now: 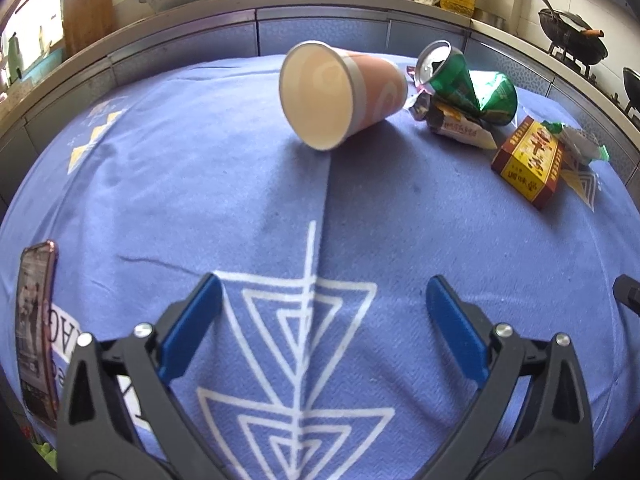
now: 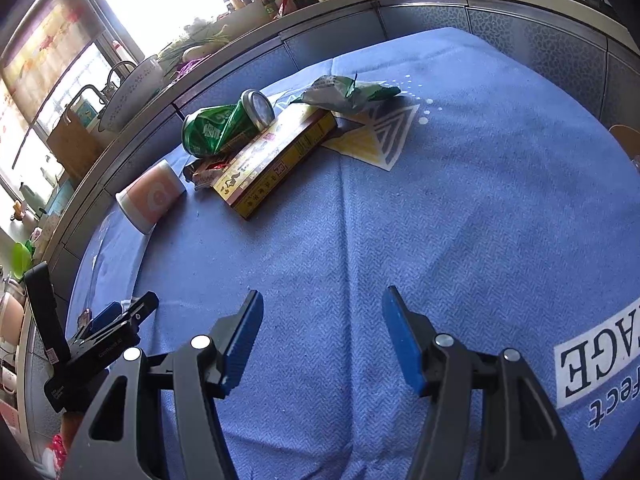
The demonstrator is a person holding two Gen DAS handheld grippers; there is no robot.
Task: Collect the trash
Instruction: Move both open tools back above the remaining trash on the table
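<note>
Lying on its side: paper cup (image 1: 344, 94), mouth toward the left wrist camera, empty inside.
Beside it: crushed green can (image 1: 466, 82), wrappers, red-yellow carton (image 1: 528, 160).
Surface: blue printed cloth (image 1: 240, 184); phone (image 1: 34, 320) at its left edge.
Room: kitchen counter (image 1: 168, 16) behind.
Left gripper (image 1: 324, 300): jaws spread wide, nothing between.
Right gripper (image 2: 322, 308): jaws apart, empty.

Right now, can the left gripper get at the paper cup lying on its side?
Probably yes. The left gripper is open and empty, and only bare blue cloth lies between it and the paper cup, whose mouth faces it.
</note>
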